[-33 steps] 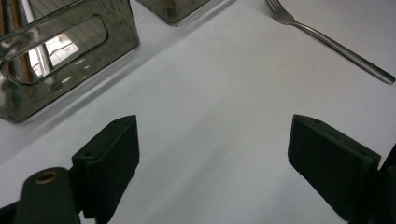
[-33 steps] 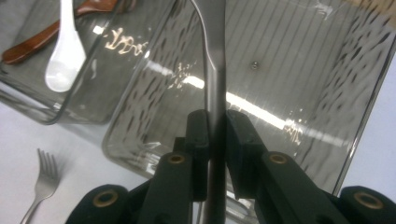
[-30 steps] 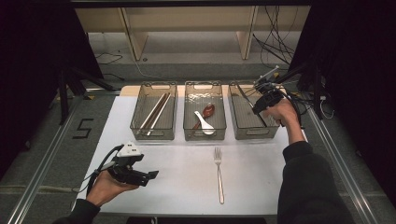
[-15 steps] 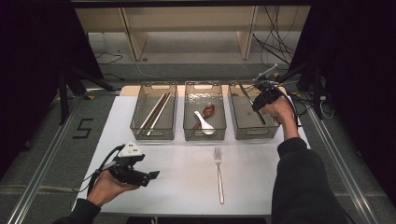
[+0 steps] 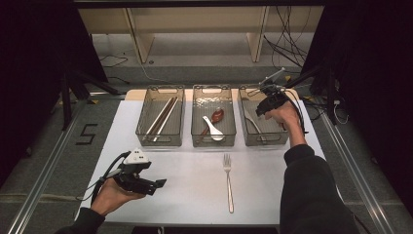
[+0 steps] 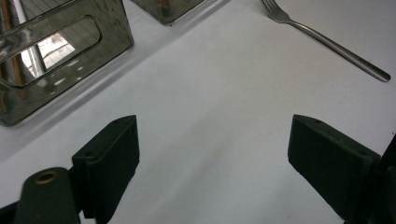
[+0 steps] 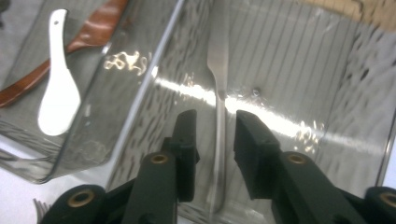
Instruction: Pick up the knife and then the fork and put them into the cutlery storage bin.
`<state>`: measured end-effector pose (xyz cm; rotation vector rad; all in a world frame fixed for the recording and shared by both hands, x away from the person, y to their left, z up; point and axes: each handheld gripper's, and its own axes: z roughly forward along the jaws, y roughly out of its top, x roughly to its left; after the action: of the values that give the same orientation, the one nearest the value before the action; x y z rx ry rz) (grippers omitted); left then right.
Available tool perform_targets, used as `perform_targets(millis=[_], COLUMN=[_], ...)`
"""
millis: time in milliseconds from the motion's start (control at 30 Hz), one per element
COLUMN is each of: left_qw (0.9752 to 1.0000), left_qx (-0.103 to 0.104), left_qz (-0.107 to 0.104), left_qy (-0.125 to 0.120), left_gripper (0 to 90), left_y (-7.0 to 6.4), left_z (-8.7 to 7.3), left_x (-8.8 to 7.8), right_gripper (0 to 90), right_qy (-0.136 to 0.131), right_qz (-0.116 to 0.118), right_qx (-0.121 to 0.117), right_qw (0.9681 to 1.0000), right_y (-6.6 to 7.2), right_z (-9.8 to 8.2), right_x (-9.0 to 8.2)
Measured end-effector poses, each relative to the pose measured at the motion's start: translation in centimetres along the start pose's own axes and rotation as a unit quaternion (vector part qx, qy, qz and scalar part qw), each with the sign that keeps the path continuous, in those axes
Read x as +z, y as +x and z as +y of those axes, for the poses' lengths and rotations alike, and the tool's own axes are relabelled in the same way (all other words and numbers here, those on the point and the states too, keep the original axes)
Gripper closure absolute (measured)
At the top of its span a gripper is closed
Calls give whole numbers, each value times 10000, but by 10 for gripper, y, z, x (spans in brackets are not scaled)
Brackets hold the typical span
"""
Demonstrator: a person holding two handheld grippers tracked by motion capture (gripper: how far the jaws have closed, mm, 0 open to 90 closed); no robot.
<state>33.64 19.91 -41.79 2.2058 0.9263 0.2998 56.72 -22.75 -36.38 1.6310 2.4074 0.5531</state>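
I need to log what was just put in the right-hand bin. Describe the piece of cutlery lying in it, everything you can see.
The metal utensil is slim, silvery and shiny, with a narrow handle that widens toward its far end; that end is too blurred to tell if it is a fork or knife. It lies flat on the floor of the clear right bin, roughly lengthwise. The right tongs straddle its handle; their jaws have just been opening, with gaps showing on both sides, so they appear not to press on it.
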Motion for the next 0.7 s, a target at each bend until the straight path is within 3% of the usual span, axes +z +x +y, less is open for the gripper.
perform_targets(millis=[100,300,500,700], left_qw=[10000,10000,10000,10000], left_qx=[16,-21,-45,-46], left_qz=[4,25,49,84], left_qy=[-2,-14,-11,-9], left_gripper=[163,163,162,162], left_y=[0,0,0,1], left_z=[0,0,0,-1], left_x=[0,0,0,-1], right_gripper=[659,497,382,356], right_qy=[-95,-259,-339,-329], right_qz=[59,195,372,465], right_qx=[-59,-302,-632,-1141], right_qw=[9999,9990,9967,9918], right_y=[1,11,37,72], right_z=[-3,-18,-44,-80], right_x=[-7,-21,-32,-30])
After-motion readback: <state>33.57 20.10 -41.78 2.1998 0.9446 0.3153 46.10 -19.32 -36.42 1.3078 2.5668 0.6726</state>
